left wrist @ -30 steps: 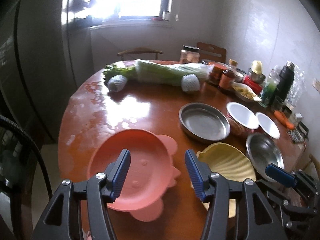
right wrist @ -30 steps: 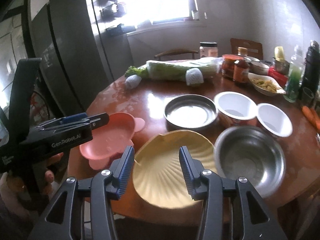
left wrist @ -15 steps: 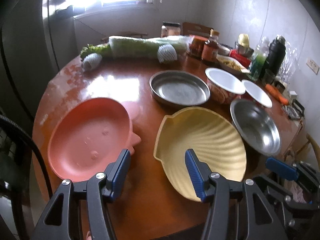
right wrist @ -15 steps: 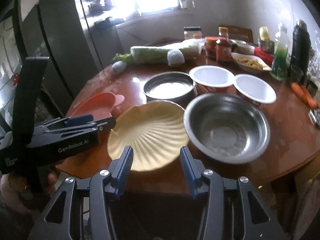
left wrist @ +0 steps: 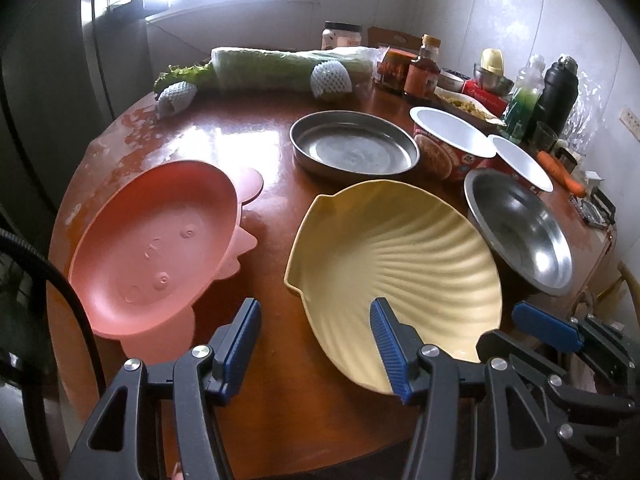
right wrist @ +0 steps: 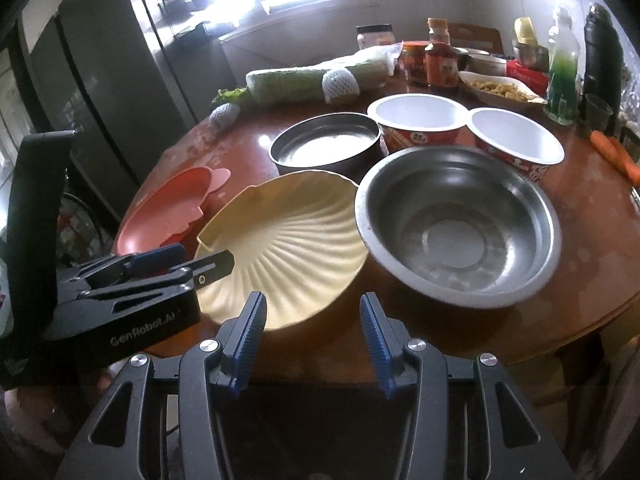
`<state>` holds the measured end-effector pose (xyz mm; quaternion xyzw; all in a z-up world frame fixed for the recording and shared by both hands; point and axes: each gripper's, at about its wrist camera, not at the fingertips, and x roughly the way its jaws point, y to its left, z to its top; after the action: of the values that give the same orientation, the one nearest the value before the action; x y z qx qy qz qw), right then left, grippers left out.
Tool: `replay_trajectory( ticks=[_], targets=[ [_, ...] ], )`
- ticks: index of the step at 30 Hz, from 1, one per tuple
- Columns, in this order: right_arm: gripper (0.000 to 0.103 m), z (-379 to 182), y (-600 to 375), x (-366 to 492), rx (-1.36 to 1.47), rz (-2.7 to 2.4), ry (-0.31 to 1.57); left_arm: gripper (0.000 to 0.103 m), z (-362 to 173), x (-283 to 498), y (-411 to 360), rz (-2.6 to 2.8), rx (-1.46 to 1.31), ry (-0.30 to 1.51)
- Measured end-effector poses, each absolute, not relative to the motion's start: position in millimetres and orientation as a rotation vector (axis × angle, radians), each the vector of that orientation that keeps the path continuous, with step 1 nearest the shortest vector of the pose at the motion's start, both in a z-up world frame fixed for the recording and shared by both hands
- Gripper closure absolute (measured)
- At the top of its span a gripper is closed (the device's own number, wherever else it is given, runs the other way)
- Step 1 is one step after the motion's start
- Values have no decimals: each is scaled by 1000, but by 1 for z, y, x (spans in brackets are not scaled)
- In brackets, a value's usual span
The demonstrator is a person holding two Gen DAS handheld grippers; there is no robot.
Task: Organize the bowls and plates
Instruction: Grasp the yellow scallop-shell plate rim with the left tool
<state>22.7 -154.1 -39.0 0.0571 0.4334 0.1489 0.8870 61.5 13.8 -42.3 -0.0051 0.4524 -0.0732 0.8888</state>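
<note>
A yellow shell-shaped plate (left wrist: 400,264) lies at the near edge of the round wooden table (left wrist: 248,148), with a pink plate (left wrist: 160,240) to its left. Right of it stands a steel bowl (left wrist: 520,224). Behind are a shallow steel pan (left wrist: 352,148) and two white paper bowls (left wrist: 452,136) (left wrist: 520,160). My left gripper (left wrist: 314,344) is open and straddles the yellow plate's near left rim without pressing it. My right gripper (right wrist: 312,334) is open too, just before the yellow plate's (right wrist: 288,232) near rim, beside the steel bowl (right wrist: 456,224). The left gripper (right wrist: 202,258) reaches over that plate's left side.
A wrapped cabbage (left wrist: 288,68), netted fruit (left wrist: 332,80), jars and sauce bottles (left wrist: 424,68), a food dish, a green bottle (right wrist: 564,68), a black flask (right wrist: 604,52) and a carrot (left wrist: 560,168) crowd the far and right side. A dark fridge (right wrist: 100,80) stands left of the table.
Both grippers have sunk and drawn back toward the table's near edge. The left one shifted from over the pink plate to the yellow plate's left rim. Both stay open.
</note>
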Motion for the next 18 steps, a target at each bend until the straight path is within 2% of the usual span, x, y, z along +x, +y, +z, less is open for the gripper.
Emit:
replay_trajectory(
  ticks=[9,11,15,18],
  targets=[
    [55,-52,-150,38,98,279,909,47,-54,68,11,-159,-18,950],
    [59,-57,-150,42,105,277,923,49,-55,69,11,-154,-16,942],
    [69,-61,-146,46,91,285,920,64,-54,70,10,-152,-12,931],
    [69,-60,-144,46,77,275,910,66,-54,69,10,-152,-7,926]
  ],
)
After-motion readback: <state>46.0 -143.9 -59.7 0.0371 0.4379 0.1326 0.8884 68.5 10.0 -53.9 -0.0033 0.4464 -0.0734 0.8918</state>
